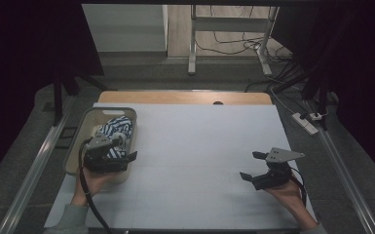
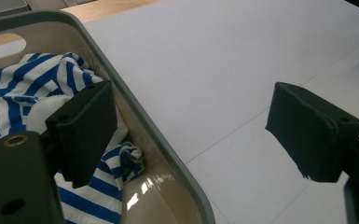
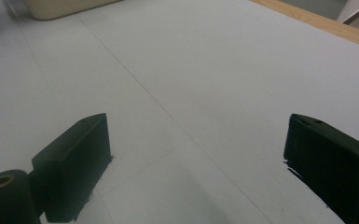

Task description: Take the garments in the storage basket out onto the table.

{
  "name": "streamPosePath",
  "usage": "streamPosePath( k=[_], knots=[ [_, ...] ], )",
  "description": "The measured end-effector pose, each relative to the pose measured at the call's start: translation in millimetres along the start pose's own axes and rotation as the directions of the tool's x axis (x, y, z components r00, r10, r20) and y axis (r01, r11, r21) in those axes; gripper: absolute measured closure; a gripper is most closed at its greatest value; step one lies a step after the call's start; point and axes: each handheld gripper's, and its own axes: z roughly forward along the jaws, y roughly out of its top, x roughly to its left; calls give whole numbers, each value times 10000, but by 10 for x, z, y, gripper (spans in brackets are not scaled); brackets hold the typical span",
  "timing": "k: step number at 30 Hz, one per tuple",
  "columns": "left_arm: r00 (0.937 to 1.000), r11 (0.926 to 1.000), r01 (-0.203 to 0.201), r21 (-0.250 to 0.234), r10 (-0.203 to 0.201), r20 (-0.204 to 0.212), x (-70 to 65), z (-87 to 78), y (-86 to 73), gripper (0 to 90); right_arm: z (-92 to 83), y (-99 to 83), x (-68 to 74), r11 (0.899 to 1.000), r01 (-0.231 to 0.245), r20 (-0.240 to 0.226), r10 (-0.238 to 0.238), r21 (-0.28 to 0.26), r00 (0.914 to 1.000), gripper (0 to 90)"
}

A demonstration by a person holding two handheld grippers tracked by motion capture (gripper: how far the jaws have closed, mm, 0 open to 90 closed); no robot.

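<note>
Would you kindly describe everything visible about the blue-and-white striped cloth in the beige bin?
The blue-and-white striped cloth is soft fabric, crumpled into a loose heap inside the beige plastic bin at the table's left side. Its folds rest against the bin's inner wall and reach about rim height. The open left gripper straddles the rim, one jaw over the cloth; actual contact cannot be told.

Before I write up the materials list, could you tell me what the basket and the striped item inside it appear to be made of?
The basket looks like moulded plastic, beige with a grey rim: its inner wall is smooth and throws a glossy highlight. The striped item looks like soft fabric, probably a cotton-like knit, white with blue stripes: it lies crumpled in folds with a matt surface.
</note>
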Motion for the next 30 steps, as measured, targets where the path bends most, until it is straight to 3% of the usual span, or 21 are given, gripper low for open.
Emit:
streamPosePath(
  k=[11,19,26,30],
  knots=[
    [9997,9998,183,105,-182,-167,113,29,9,159,5,-2,-12,10000,-71,74,72,-66,9999,70],
    [9997,9998,130,117,-127,-219,190,98,143,158,10,-8,-5,10000,-67,42,67,23,10000,70],
    [9983,9998,152,135,-144,-560,244,58,174,158,28,-12,-4,9999,-34,9,34,158,10000,70],
    [9976,9998,71,160,-60,-690,325,49,290,158,20,-13,11,9999,-71,22,71,155,10000,71]
  ],
)
